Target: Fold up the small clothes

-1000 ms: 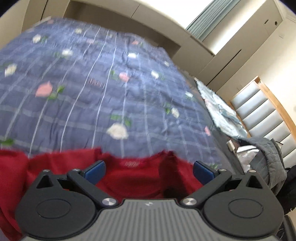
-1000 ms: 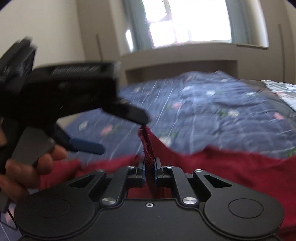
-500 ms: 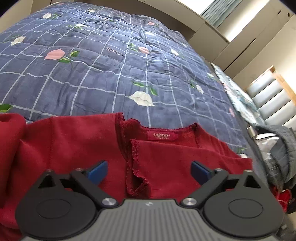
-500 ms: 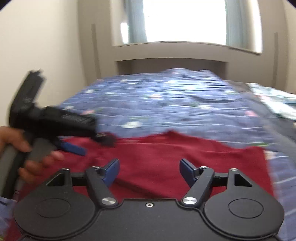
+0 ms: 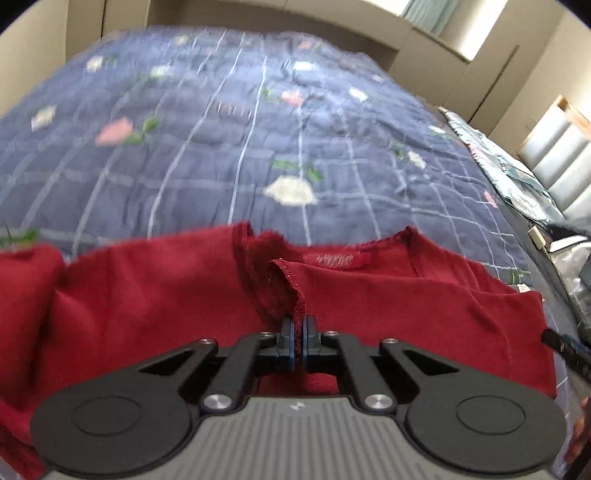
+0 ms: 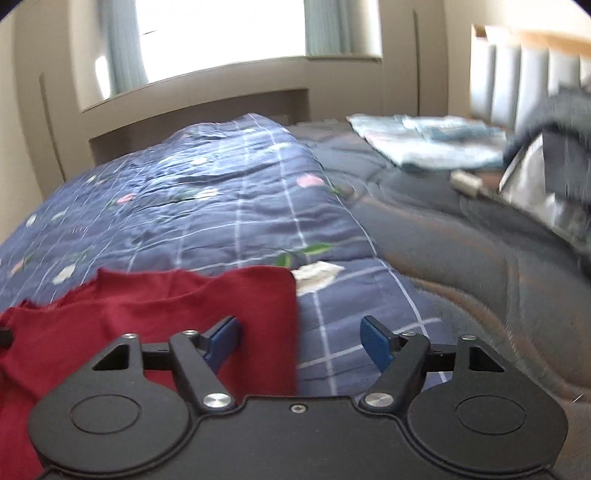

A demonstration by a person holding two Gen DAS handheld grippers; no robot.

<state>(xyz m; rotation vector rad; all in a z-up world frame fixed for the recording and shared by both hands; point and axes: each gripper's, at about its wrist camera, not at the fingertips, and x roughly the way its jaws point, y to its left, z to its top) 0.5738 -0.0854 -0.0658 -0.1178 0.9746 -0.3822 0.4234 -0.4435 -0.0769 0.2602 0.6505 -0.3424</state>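
A dark red top (image 5: 155, 295) lies on the blue floral quilt (image 5: 240, 129), neckline and label facing away. My left gripper (image 5: 297, 334) is shut on a stitched fold edge of the red top near the neckline, lifting it slightly. In the right wrist view the red top (image 6: 147, 317) fills the lower left, its right edge running between the fingers. My right gripper (image 6: 299, 339) is open and empty over that edge; its left finger (image 6: 221, 338) is above the red fabric, its right one above the quilt (image 6: 207, 221).
A dark grey duvet (image 6: 461, 258) lies to the right of the quilt. Folded light blue cloth (image 6: 424, 142), a grey garment (image 6: 565, 147) and a padded headboard (image 6: 517, 85) are at the far right. A window (image 6: 221, 33) is behind the bed.
My left gripper went from open to shut on the fold edge of the red top. My right gripper let go of the top earlier and swung right to the top's right edge.
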